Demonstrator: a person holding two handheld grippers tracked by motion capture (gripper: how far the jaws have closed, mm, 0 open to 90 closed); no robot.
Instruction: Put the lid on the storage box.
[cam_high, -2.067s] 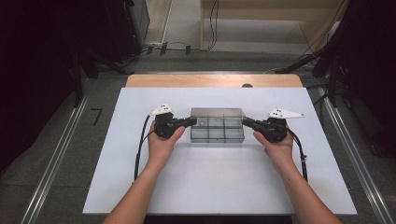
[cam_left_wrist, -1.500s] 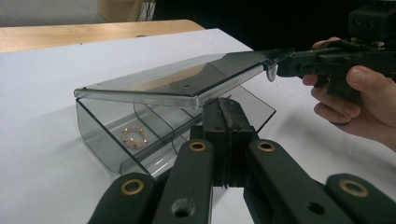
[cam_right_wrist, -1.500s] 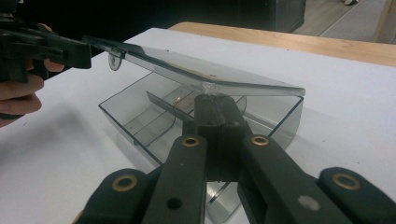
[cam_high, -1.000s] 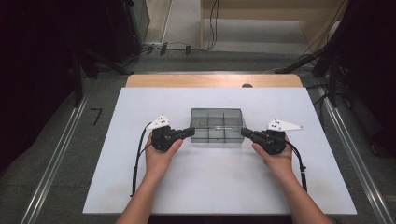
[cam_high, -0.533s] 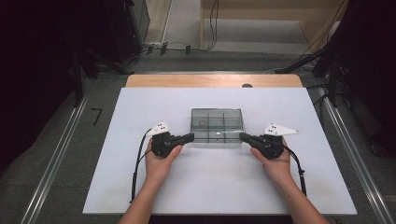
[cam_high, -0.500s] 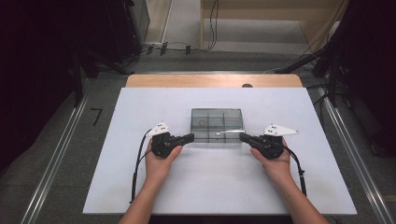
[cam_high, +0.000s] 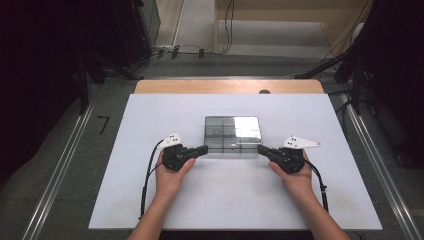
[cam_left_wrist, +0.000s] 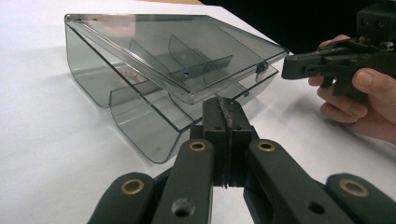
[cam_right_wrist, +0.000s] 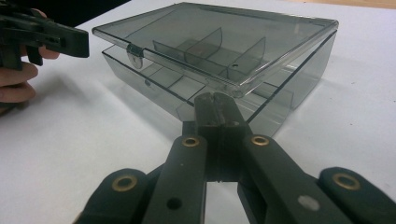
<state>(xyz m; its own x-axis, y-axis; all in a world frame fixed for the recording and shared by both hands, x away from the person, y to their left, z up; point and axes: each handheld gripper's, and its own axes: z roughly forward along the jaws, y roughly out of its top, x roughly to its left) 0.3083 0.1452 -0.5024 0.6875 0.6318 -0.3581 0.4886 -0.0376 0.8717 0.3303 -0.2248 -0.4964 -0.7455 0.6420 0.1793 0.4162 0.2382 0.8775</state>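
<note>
both tongs, left (cam_high: 202, 149) and right (cam_high: 261, 149), are pressed together and empty at the near corners of the box (cam_high: 232, 133) on the bench (cam_high: 150, 210), its lid ajar; next, i think, is lifting it open.

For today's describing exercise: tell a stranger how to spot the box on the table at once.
Start at the white table under the two hands. Near its middle, between the left claw and the right claw, lies the box. It is see-through smoky grey with dividers inside, and its lid stands slightly ajar.
</note>
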